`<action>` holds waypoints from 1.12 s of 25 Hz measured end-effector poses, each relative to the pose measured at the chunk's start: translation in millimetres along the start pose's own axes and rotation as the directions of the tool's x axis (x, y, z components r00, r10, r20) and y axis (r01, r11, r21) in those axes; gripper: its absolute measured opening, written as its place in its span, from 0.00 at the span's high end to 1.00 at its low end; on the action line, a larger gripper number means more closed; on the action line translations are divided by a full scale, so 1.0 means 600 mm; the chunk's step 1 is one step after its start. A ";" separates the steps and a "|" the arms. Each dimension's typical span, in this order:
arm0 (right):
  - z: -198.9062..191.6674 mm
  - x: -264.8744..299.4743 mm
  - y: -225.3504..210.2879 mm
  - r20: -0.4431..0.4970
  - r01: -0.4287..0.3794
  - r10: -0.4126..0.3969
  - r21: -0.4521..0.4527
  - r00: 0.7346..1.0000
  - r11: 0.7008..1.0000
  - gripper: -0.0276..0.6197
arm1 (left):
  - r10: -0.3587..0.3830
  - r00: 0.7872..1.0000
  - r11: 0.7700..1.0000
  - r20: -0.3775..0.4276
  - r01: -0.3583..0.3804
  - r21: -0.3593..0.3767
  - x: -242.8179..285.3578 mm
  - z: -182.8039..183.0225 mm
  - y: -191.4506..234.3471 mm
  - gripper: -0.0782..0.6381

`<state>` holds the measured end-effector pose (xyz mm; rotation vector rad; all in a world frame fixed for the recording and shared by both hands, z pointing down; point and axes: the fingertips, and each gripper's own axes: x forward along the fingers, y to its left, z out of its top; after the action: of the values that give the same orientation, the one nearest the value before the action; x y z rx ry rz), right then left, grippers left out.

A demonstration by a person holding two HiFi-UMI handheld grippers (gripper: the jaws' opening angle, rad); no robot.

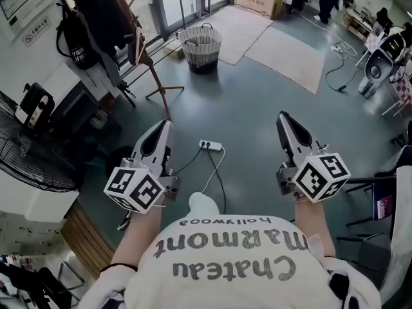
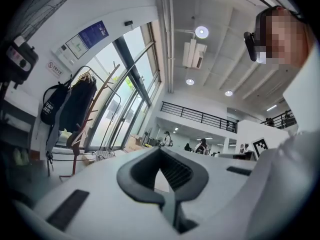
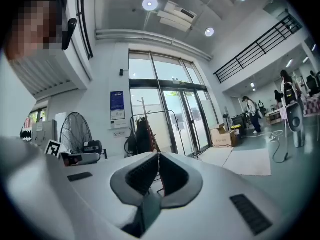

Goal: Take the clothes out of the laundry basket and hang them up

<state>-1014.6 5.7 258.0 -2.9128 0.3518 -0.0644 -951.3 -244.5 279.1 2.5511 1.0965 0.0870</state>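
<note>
1. white shirt [image 1: 238,262] of the person is closest, both arms held out in front.
2. left gripper [image 1: 165,126] and right gripper [image 1: 282,117] are both clenched, jaws together and nothing between them, above the grey floor [image 1: 244,102].
3. laundry basket [image 1: 200,49] stands well ahead on the floor; what is inside it i cannot tell.
4. left of it, a wooden coat rack [image 1: 156,79] carries dark clothes [image 1: 96,11].
5. a power strip [image 1: 210,145] lies between the grippers; a fan [image 1: 26,153] is at the left.
</note>
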 end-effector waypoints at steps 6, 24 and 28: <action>-0.036 0.041 -0.044 -0.045 0.025 -0.024 0.043 0.999 0.999 0.91 | -0.023 0.999 1.000 -0.022 0.024 0.013 0.058 -0.021 0.020 0.88; 0.019 0.397 -0.122 -0.052 -0.001 0.004 0.048 0.999 0.999 0.91 | -0.019 1.000 0.999 -0.017 0.019 0.028 0.316 0.086 0.247 0.88; 0.027 0.463 -0.137 -0.031 0.002 0.000 0.061 1.000 0.998 0.91 | -0.027 0.999 0.999 -0.025 0.028 0.046 0.361 0.106 0.290 0.88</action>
<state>-725.1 20.5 264.4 -2.8546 0.3468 -0.1184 -667.6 -219.7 262.3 2.5812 1.1558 0.0870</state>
